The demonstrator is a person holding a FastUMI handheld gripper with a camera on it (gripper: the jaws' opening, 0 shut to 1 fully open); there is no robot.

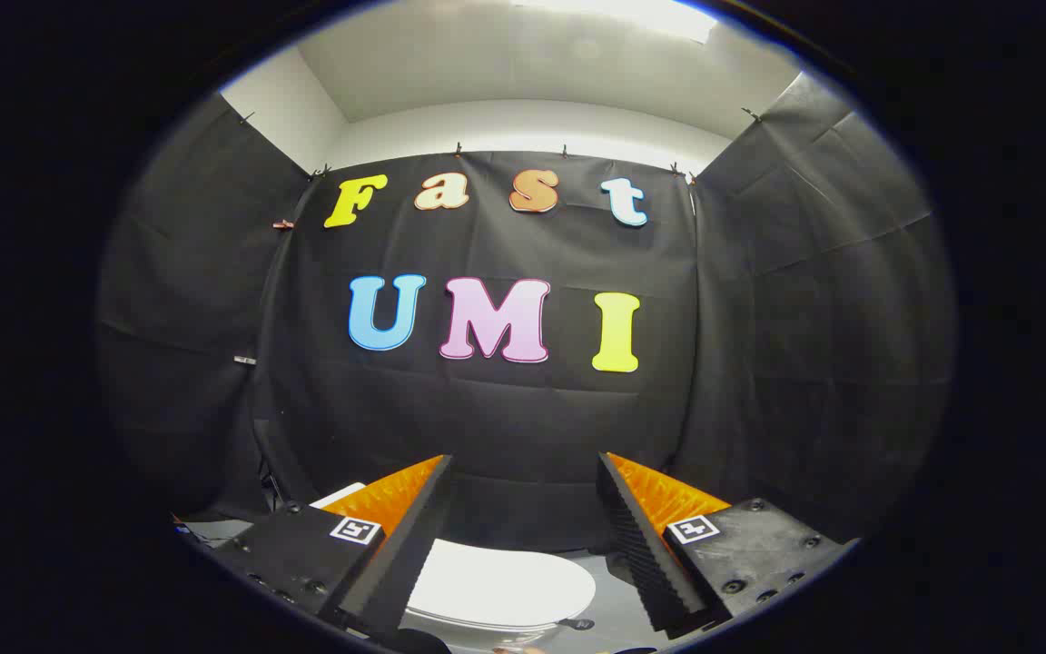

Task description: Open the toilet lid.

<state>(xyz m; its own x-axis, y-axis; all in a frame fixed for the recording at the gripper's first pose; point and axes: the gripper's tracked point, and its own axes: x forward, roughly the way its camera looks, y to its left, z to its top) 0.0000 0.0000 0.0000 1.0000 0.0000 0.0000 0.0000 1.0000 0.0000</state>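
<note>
A white toilet lid (498, 586) lies flat and closed, low down between and below my two fingers. My gripper (523, 472) is open, its fingers wide apart with nothing between them, held above the lid and pointing at the booth's back wall. The left finger (396, 536) covers the lid's left part. A white corner (341, 495) of something shows just beyond the left finger; I cannot tell what it is.
Black cloth walls (523, 409) close the booth at the back and on both sides. A pale grey floor (618, 604) shows to the right of the lid. Dark cables or a stand (273, 468) sit at the lower left by the wall.
</note>
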